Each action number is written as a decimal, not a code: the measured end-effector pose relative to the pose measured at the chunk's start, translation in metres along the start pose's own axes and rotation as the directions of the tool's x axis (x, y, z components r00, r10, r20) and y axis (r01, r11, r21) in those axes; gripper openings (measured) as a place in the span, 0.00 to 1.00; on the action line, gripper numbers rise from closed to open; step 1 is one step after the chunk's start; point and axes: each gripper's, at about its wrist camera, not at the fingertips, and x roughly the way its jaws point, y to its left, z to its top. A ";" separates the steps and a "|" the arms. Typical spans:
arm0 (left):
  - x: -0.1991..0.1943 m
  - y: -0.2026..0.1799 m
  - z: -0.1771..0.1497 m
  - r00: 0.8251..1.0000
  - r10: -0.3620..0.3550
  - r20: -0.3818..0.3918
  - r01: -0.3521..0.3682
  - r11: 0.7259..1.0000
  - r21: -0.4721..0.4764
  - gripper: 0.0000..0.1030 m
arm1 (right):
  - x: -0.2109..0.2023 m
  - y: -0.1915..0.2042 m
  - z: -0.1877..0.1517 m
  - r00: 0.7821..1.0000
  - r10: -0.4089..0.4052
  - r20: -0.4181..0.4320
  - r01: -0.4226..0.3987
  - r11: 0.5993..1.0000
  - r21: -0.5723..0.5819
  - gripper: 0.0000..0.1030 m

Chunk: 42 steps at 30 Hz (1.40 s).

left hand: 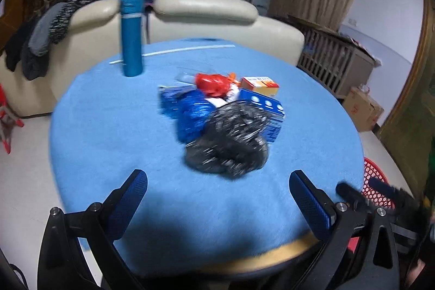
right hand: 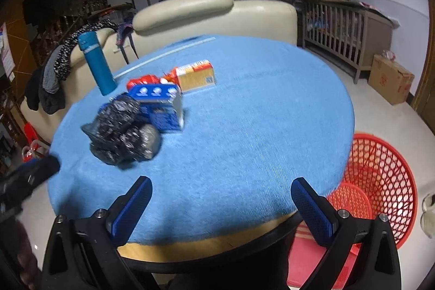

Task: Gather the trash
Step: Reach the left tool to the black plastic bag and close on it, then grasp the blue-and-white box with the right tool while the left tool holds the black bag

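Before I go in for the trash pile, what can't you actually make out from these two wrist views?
- Print on the blue box and orange box: motion blur, both views.
- What lies under the black bag: the bag covers it, left view.
- Blue wrapper: hidden behind bag and box in right view.
- Red basket floor: table edge cuts it off.

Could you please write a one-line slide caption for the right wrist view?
Open right hand-held gripper above a blue-covered round table bearing a black bag, boxes and bottle; red basket alongside.
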 end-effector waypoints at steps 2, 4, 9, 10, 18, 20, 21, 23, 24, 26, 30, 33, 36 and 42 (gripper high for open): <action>0.018 -0.009 0.008 1.000 -0.002 -0.015 0.002 1.000 0.021 1.00 | 0.004 -0.003 -0.002 1.000 -0.003 -0.015 0.004 1.000 0.007 1.00; 0.037 -0.017 0.014 0.999 0.017 -0.036 -0.015 0.999 0.037 1.00 | 0.009 -0.007 -0.005 1.000 -0.011 -0.025 0.011 1.000 0.014 1.00; 0.082 -0.025 0.031 0.993 0.070 -0.097 -0.064 0.996 0.064 1.00 | 0.023 -0.024 -0.012 0.997 -0.021 -0.069 0.025 0.998 0.061 1.00; 0.089 -0.025 0.034 0.991 0.077 -0.106 -0.070 0.995 0.066 1.00 | 0.026 -0.027 -0.013 0.997 -0.021 -0.078 0.026 0.997 0.069 1.00; 0.135 -0.020 0.039 0.973 0.085 -0.214 -0.080 0.996 0.032 0.98 | 0.040 -0.037 -0.012 0.994 -0.039 -0.103 0.047 0.995 0.082 1.00; 0.135 -0.020 0.039 0.976 0.049 -0.213 -0.043 0.999 0.030 0.87 | 0.042 -0.038 -0.010 0.994 -0.038 -0.105 0.047 0.995 0.084 1.00; 0.134 -0.021 0.039 0.976 0.045 -0.211 -0.038 0.999 0.036 0.83 | 0.043 -0.037 -0.009 0.994 -0.038 -0.105 0.047 0.995 0.084 1.00; 0.132 -0.024 0.040 0.977 0.041 -0.208 -0.031 0.998 0.049 0.75 | 0.045 -0.035 -0.008 0.993 -0.039 -0.107 0.048 0.996 0.080 1.00; 0.131 -0.025 0.040 0.978 0.031 -0.207 -0.022 0.999 0.047 0.69 | 0.046 -0.034 -0.007 0.993 -0.037 -0.111 0.046 0.996 0.077 1.00; 0.129 -0.024 0.042 0.977 0.014 -0.212 -0.006 0.999 0.039 0.63 | 0.047 -0.029 -0.004 0.993 -0.037 -0.113 0.044 0.997 0.067 1.00; 0.126 -0.023 0.043 0.977 -0.015 -0.211 0.023 0.999 0.034 0.49 | 0.043 -0.022 0.002 0.994 -0.043 -0.100 0.047 0.998 0.038 1.00; 0.122 -0.023 0.044 0.976 -0.047 -0.213 0.057 0.998 0.038 0.32 | 0.041 -0.015 0.010 0.995 -0.050 -0.088 0.052 0.998 0.018 1.00; 0.123 -0.025 0.044 0.976 -0.055 -0.211 0.065 0.997 0.041 0.30 | 0.039 -0.010 0.015 0.995 -0.054 -0.082 0.055 0.998 0.005 1.00; 0.116 -0.016 0.042 0.976 -0.085 -0.202 0.093 0.995 0.030 0.22 | 0.038 0.000 0.018 0.994 -0.059 -0.087 0.057 0.998 -0.022 1.00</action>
